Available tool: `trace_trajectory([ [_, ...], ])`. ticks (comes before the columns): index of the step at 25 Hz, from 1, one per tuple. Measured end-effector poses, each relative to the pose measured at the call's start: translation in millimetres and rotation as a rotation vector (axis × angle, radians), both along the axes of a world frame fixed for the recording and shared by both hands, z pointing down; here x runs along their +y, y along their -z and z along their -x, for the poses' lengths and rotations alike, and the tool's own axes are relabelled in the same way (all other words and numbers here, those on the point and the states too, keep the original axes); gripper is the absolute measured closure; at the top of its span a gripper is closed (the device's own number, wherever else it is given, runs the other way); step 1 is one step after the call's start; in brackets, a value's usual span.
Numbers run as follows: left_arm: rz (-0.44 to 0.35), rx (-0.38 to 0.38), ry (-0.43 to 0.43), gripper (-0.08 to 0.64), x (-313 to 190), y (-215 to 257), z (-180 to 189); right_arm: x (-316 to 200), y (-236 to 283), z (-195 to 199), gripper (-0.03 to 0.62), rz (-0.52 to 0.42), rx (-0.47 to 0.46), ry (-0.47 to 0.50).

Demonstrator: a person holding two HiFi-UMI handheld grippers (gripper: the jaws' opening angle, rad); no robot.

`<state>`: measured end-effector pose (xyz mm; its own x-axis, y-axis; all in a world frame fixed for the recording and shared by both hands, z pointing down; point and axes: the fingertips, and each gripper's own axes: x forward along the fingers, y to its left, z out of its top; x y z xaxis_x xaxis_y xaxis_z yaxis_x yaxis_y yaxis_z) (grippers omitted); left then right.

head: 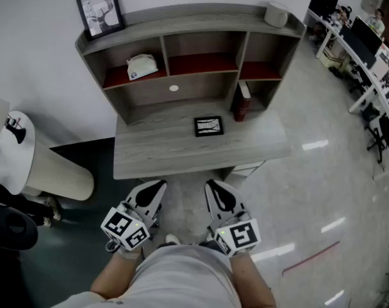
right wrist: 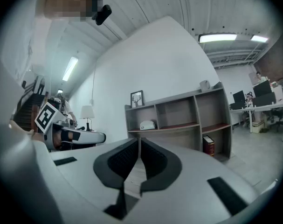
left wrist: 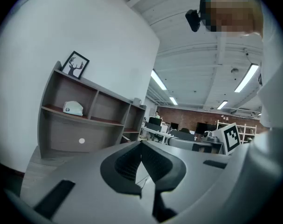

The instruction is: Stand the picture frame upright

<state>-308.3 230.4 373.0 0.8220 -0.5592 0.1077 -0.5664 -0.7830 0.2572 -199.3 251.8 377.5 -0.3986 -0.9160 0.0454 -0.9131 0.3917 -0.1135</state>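
Note:
A small black picture frame (head: 208, 126) lies flat on the grey desk (head: 156, 153), right of its middle. Both grippers hang below the desk's front edge, short of it and apart from the frame. My left gripper (head: 157, 187) is shut with nothing in it, its jaws pressed together (left wrist: 141, 146). My right gripper (head: 213, 186) is shut and empty too (right wrist: 139, 143). The flat frame is hidden behind the jaws in both gripper views. A second frame (head: 100, 10) with a deer print (left wrist: 75, 65) stands upright on the left end of the shelf unit's top (right wrist: 137, 98).
A grey shelf unit (head: 181, 31) stands at the back of the desk. It holds a white object (head: 141, 66) in its left bay and a dark red book (head: 243, 101) at the right. A white pot (head: 277, 13) sits on top. A round side table (head: 15, 153) stands left.

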Motion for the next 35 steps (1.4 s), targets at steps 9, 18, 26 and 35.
trace_trajectory([
  [9, 0.014, -0.025, 0.004, 0.545, 3, -6, -42, 2, -4, -45, 0.560, 0.013, -0.045, -0.005],
  [18, 0.003, -0.066, 0.022, 0.545, 14, -11, -107, 12, -12, -117, 0.560, 0.024, -0.087, -0.002],
  [26, 0.011, -0.126, 0.017, 0.545, 23, -20, -159, 20, -21, -170, 0.560, 0.046, -0.125, -0.020],
  [35, 0.010, -0.146, 0.008, 0.545, 7, -26, -190, 18, -38, -202, 0.560, 0.082, -0.139, -0.055],
])
